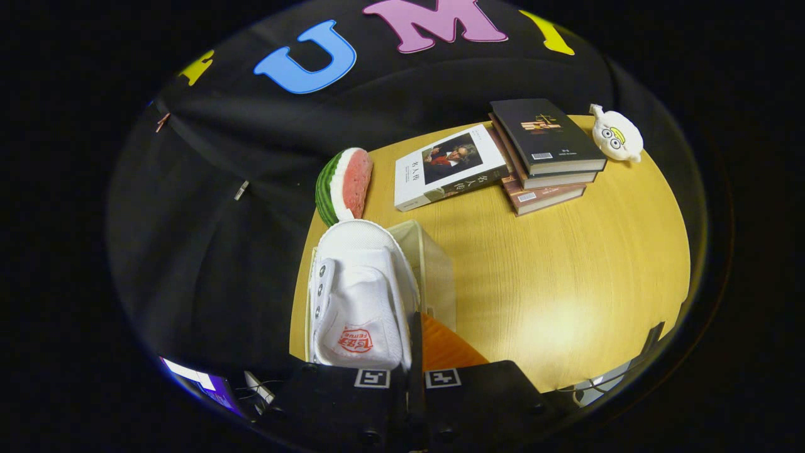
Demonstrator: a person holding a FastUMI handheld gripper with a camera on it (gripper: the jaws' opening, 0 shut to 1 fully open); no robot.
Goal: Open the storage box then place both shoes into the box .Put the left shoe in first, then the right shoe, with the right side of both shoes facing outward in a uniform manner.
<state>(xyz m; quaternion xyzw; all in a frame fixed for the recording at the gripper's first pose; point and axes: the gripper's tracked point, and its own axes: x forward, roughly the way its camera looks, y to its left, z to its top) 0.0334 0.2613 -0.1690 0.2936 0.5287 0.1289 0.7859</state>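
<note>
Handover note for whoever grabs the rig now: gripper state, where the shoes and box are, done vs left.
Gripper: fingers closed together, gripping the white shoe by the edge of its heel opening, shoe lifted.
Storage box: translucent, on the wooden table just beyond the fingers, right beside the held shoe; it looks open, not certain. An orange part sits at its near side.
Done: one shoe picked up; can't tell if it's left or right.
Left: lower this shoe into the box, right side outward, release, then do the other shoe.
</note>
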